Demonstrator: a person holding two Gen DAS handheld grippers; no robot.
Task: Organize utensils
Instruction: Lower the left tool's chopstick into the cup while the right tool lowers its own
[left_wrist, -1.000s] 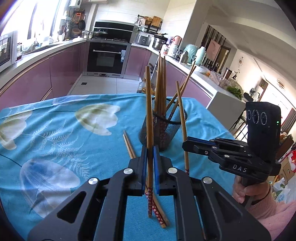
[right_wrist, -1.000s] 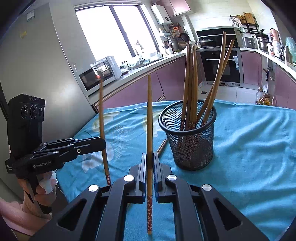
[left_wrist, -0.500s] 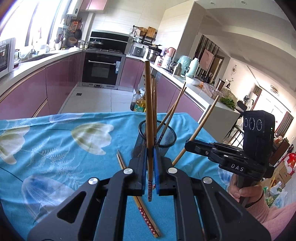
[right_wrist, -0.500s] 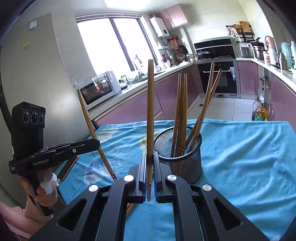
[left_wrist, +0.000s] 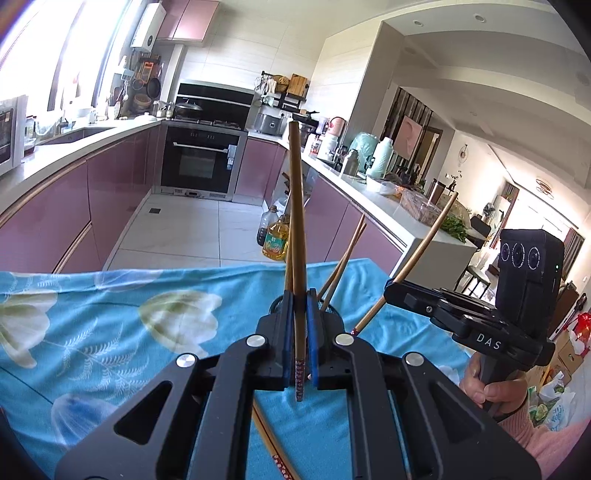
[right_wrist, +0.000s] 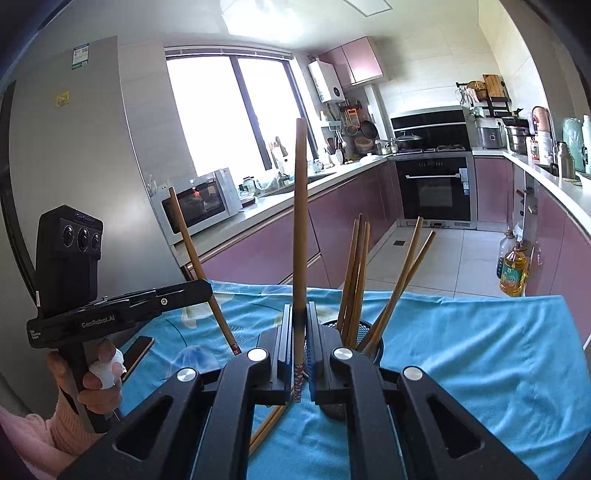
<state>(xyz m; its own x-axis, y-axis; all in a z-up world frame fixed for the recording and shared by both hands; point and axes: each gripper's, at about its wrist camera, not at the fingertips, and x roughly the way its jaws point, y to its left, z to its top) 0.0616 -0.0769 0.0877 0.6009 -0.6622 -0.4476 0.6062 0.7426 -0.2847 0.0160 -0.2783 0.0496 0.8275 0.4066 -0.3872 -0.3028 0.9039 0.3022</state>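
My left gripper (left_wrist: 298, 308) is shut on a brown chopstick (left_wrist: 296, 206) that stands upright, its patterned end hanging above the cloth. My right gripper (right_wrist: 299, 317) is shut on a second upright chopstick (right_wrist: 300, 206). Each gripper shows in the other's view: the right gripper (left_wrist: 390, 290) with its chopstick tilted, the left gripper (right_wrist: 206, 287) likewise. The black mesh holder (right_wrist: 373, 338) with several chopsticks (right_wrist: 354, 273) stands just beyond the right gripper, partly hidden by its fingers. In the left wrist view the holder is almost fully hidden. Both held chopsticks are beside the holder, not in it.
A pair of loose chopsticks (left_wrist: 275, 448) lies on the blue flowered tablecloth (left_wrist: 110, 325) under the grippers. A phone (right_wrist: 138, 350) lies near the cloth's left edge. A hand in a pink sleeve (left_wrist: 495, 391) holds each handle. Kitchen counters and an oven stand beyond the table.
Both grippers have risen with their chopsticks and the views have tipped upward. The holder now sits lower and is more hidden. The right gripper's chopstick has leaned from upright to tilted.
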